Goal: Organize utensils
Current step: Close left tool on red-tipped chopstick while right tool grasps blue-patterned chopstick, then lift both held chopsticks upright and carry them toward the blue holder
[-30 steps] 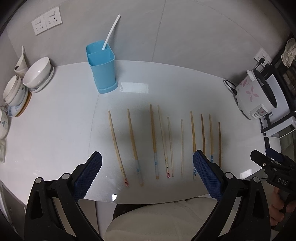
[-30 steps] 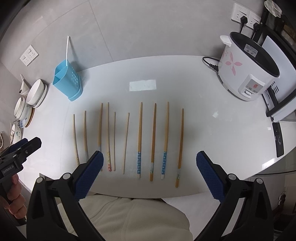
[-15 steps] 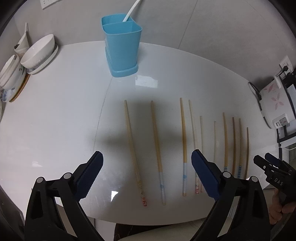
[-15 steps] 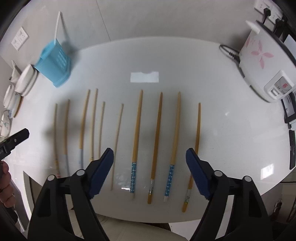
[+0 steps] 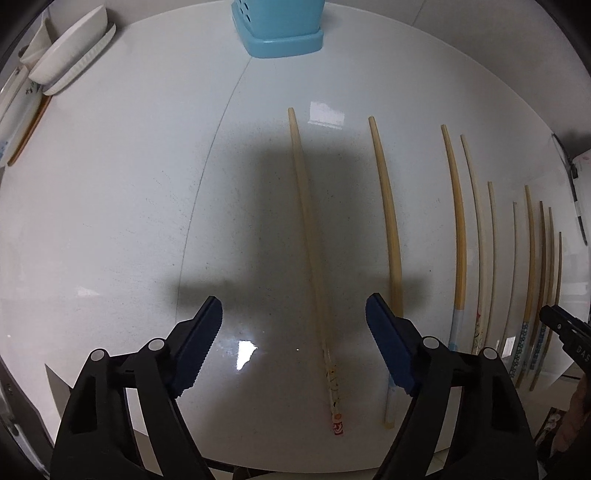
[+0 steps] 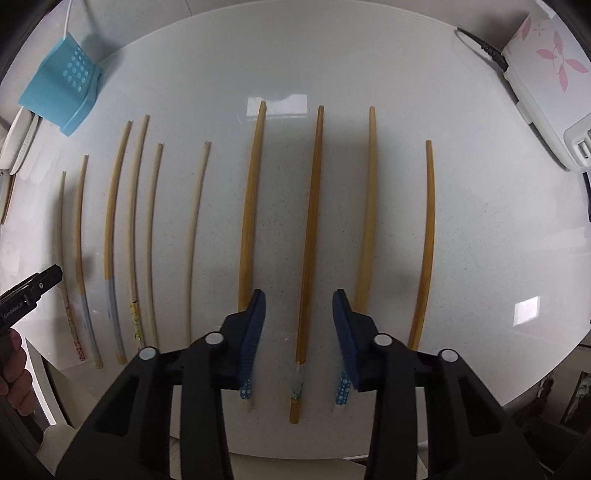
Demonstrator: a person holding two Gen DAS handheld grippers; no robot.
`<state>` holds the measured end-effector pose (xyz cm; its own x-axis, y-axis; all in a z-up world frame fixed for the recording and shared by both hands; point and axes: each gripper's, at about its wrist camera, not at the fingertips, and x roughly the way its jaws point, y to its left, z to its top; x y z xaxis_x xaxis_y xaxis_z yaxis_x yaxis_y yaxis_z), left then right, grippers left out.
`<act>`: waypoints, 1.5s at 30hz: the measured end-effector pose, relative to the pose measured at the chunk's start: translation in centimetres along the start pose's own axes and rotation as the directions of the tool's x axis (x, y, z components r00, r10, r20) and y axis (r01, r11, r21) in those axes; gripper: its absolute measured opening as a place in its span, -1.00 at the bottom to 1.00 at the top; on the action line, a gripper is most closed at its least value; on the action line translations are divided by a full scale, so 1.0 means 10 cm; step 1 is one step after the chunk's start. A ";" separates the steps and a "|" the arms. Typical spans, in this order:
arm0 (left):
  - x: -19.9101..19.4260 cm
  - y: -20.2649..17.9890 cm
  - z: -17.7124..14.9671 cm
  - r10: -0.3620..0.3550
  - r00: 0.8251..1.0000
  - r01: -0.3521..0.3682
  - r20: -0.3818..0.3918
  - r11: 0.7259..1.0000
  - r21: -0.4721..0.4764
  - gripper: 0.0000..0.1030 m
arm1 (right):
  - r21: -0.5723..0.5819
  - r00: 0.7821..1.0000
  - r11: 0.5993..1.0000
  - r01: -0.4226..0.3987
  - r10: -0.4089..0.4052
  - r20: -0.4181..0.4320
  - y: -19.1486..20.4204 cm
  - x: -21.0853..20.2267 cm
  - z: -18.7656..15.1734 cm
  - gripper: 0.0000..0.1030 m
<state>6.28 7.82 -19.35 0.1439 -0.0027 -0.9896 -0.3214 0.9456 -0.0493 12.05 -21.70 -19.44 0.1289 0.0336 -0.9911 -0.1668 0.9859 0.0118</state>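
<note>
The right gripper (image 6: 298,317), black with blue ridged pads, is pointing down at the glossy white countertop (image 6: 480,229), its jaws closing around a dark wooden chopstick with a patterned end (image 6: 308,251) without touching it. Nine more chopsticks are lying alongside in a row. A light-blue perforated plastic utensil holder (image 6: 61,94) is standing far left.

Free room, your side: bare white counter (image 5: 110,229) left of the chopstick row (image 6: 255,206), and a wide strip beyond its tips. Obstacles: blue utensil holder (image 5: 284,33) at the back, stacked bowls (image 5: 70,55) far left, rice cooker (image 6: 546,74) far right; gaps between chopsticks run narrow
</note>
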 end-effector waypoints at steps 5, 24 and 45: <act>0.09 -0.02 0.01 0.031 0.999 -0.031 -0.026 0.999 0.016 0.20 | -0.028 0.999 0.999 0.027 -0.028 -0.034 0.08 0.12 0.06 -0.58; -0.32 -0.06 -0.07 0.008 1.000 -0.009 0.021 1.000 0.006 -0.89 | 0.007 1.000 1.000 -0.007 0.007 0.024 -0.04 -0.14 0.08 -0.88; -1.30 -0.05 -0.08 -0.073 0.935 0.078 0.348 0.997 0.000 -0.89 | -0.156 0.937 0.980 -0.123 0.167 0.307 0.19 -0.94 0.10 -0.88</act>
<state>3.85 7.10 -6.52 0.4837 0.0415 -0.8742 -0.3091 0.9426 -0.1263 11.52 -19.96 -9.96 0.3934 0.2461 -0.8858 -0.3321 0.9365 0.1128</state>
